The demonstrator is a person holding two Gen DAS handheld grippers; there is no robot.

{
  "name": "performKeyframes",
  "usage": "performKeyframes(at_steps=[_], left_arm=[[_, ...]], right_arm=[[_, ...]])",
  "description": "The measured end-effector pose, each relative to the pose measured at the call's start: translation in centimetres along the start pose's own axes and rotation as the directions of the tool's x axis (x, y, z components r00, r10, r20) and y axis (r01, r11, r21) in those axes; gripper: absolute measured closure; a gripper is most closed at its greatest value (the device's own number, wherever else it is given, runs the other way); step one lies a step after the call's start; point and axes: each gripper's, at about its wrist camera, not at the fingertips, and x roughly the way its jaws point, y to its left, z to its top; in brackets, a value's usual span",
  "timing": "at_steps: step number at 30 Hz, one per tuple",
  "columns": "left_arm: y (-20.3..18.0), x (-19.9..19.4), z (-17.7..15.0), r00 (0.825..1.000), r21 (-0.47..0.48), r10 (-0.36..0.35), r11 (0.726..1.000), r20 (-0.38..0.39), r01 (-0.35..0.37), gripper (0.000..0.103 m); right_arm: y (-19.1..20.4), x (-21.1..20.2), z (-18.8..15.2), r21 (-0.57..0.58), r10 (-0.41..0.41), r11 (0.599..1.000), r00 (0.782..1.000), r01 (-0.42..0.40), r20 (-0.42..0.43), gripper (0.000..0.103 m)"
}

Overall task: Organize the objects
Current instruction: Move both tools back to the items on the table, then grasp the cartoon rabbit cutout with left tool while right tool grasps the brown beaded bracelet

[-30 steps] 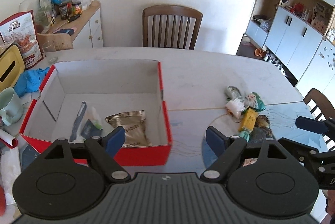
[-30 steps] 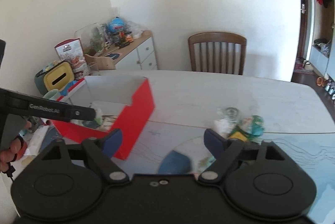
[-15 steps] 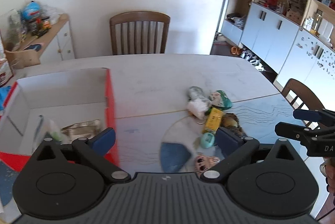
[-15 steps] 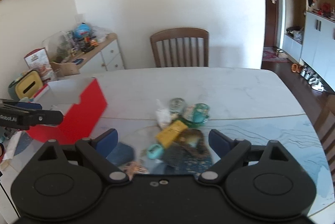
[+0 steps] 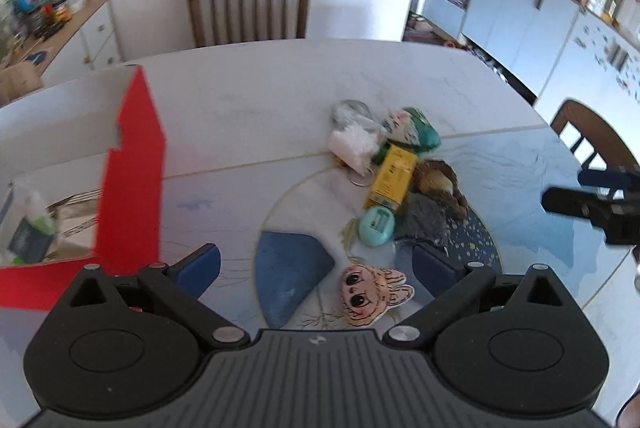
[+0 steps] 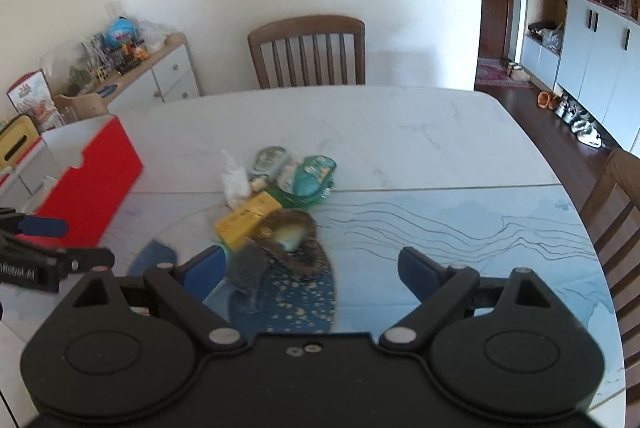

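Shift: red box (image 5: 132, 163) slides from centre to left edge; toy pile (image 5: 394, 171) now central.
Left gripper (image 5: 316, 260): wide, empty; pile just above.
Right gripper (image 6: 312, 268): wide, empty.

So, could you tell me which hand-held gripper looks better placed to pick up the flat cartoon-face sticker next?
Left, probably. The left hand-held gripper is open, and the flat cartoon-face sticker lies just beyond its fingertips. From the right hand-held gripper, the brown fur-trimmed toy sits closest and the sticker is out of view.
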Motion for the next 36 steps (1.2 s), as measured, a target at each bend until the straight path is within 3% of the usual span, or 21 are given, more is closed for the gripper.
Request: performKeyframes(at_steps=[13, 23, 29, 33, 36], left_arm=[[-3.7, 4.3, -2.0, 0.998, 0.041, -0.019, 0.999, -0.051, 0.022, 0.000], [-4.3, 6.3, -2.6, 0.998, 0.024, 0.023, 0.999, -0.050, -0.022, 0.002], [-4.0, 6.9, -2.7, 0.998, 0.004, 0.029, 1.000, -0.057, -0.029, 0.010], [-3.7, 7.3, -3.0, 0.997, -0.009, 0.016, 1.000, -0.077, -0.017, 0.026], [-3.7, 7.2, -3.1, 0.997, -0.011, 0.016, 1.000, -0.074, -0.017, 0.031]], right_arm=[[-2.3, 6.4, 0.8, -0.026, 0.031, 0.999, 0.997, -0.033, -0.076, 0.032], [-1.9, 10.2, 0.8, -0.053, 0.094, 0.993, 0.986, -0.102, -0.141, 0.058], [-1.7, 11.1, 0.9, -0.057, 0.154, 0.985, 0.976, -0.164, -0.153, 0.061], [-1.6, 11.4, 0.9, -0.036, 0.196, 0.978, 0.966, -0.205, -0.166, 0.064], [-1.7, 11.8, 0.9, -0.011, 0.230, 0.972, 0.956, -0.236, -0.182, 0.068]])
